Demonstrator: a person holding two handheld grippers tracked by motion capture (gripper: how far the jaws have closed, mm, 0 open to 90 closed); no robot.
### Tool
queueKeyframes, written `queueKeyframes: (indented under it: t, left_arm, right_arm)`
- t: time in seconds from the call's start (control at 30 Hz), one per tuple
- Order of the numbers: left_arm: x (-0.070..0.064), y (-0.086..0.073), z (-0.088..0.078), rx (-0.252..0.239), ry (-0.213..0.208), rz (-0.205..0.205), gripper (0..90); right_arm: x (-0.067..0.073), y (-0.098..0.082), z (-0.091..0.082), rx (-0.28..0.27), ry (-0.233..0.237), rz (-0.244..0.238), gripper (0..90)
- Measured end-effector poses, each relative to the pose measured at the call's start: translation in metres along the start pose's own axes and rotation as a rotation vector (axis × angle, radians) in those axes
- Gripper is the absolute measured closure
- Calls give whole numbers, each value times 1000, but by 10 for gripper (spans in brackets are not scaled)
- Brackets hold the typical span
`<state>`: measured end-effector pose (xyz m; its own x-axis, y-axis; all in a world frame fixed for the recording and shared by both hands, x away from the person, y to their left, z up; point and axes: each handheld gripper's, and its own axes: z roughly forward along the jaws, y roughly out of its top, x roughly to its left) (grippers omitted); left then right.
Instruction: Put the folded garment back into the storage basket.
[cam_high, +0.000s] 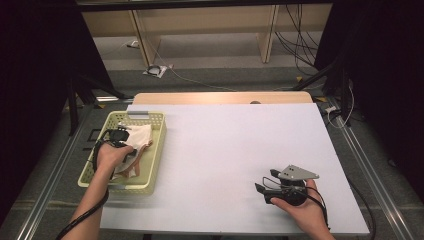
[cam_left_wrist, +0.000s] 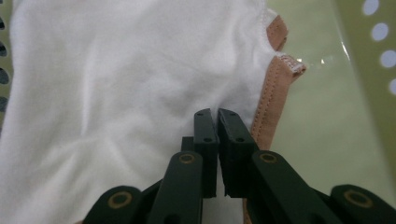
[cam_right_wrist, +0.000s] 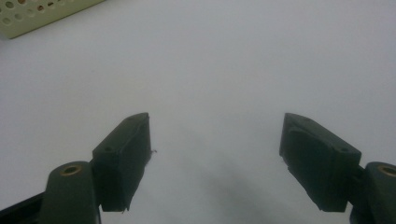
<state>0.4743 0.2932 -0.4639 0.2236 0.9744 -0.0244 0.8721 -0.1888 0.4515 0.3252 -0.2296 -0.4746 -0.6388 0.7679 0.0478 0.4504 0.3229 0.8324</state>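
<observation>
A white cloth (cam_high: 140, 136) with a tan-pink hem lies in a pale yellow-green perforated basket (cam_high: 159, 145) at the table's left edge. My left gripper (cam_high: 118, 135) reaches down into the basket. In the left gripper view its jaws are pressed together, pinching a fold of the white cloth (cam_left_wrist: 140, 84) at their tips (cam_left_wrist: 217, 114), beside the tan hem (cam_left_wrist: 268, 107). My right gripper (cam_high: 265, 186) rests low over the white table near the front right, held in a hand. Its jaws (cam_right_wrist: 215, 140) stand wide apart with bare table between them.
The white tabletop (cam_high: 225, 145) stretches between the basket and the right gripper. A corner of the basket (cam_right_wrist: 37, 16) sits at the top left of the right gripper view. Cables and wooden furniture legs lie on the floor beyond the table's far edge.
</observation>
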Motion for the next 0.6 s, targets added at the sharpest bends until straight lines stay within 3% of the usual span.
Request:
queueKeyframes:
  t: [0.3,0.37,0.6]
  left_arm:
    - [0,-2,-3,-27,-3,-9,815]
    - [-1,-3,-5,-38,13,8,800]
    - [-1,-4,-15,-87,0,12,729]
  right_arm:
    - [0,0,0,-3,0,4,259]
    - [0,0,0,-3,-1,3,259]
    - [0,1,-1,0,-4,1,259]
